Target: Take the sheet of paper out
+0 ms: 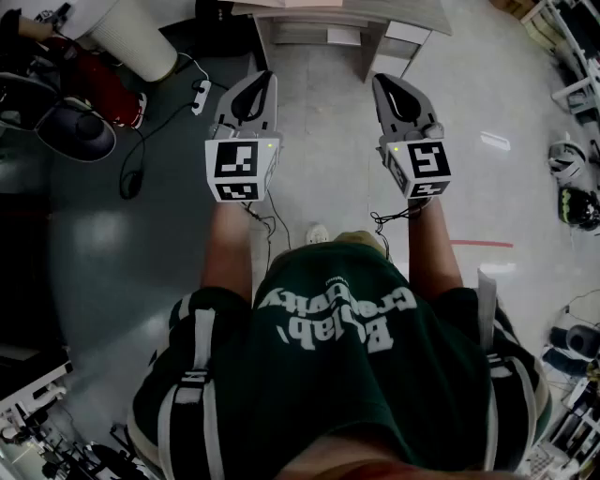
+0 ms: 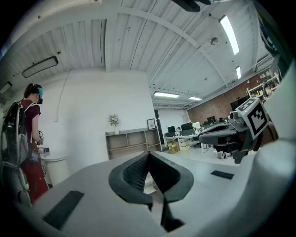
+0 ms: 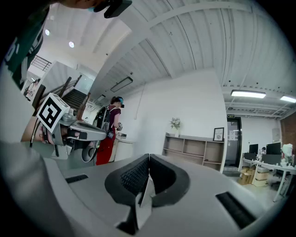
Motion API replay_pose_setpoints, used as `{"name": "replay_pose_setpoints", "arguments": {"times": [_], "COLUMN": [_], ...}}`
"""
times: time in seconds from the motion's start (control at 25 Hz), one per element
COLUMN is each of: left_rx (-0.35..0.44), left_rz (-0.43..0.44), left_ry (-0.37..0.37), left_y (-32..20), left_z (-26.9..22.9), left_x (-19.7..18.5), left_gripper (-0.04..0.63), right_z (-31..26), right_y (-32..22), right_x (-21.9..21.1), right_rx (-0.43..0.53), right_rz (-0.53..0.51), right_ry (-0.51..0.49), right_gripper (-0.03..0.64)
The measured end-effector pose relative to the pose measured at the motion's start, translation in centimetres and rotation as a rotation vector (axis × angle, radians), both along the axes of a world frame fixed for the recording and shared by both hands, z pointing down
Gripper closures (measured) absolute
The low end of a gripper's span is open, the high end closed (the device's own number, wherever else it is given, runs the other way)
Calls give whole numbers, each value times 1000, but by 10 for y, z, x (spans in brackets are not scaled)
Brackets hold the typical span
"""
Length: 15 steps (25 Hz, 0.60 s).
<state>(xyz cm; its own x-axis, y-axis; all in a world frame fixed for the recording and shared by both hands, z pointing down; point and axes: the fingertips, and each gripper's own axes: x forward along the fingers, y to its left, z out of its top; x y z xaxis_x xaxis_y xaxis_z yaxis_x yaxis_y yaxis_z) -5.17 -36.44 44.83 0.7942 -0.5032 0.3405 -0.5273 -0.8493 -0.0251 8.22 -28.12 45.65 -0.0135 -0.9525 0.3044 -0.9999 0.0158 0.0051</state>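
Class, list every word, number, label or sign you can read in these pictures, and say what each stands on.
Shirt print: white lettering, upside down and creased in the head view; not legible.
Marker cubes: black-and-white square patterns, no words.
Green sign above the doorway: too small to read.
White slip pinched in the right gripper: no print shows.
Nothing can be quoted.

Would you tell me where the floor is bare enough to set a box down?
Bare grey floor lies between the left tongs and right tongs, up to the desk. Cables crowd the upper left, gear the right edge.
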Motion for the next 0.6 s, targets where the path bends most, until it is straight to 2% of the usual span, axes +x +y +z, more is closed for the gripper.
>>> {"name": "replay_pose_setpoints", "arguments": {"times": [0.6], "left_rx": [-28], "left_rz": [0], "left_ry": [7], "left_y": [6], "left_z": [2], "left_x": [2], "left_gripper": [577], "right_z": [1], "right_y": [3], "right_x": [2], "right_rx": [6], "right_rz": [-18], "right_ry": [3], "right_gripper": [581]}}
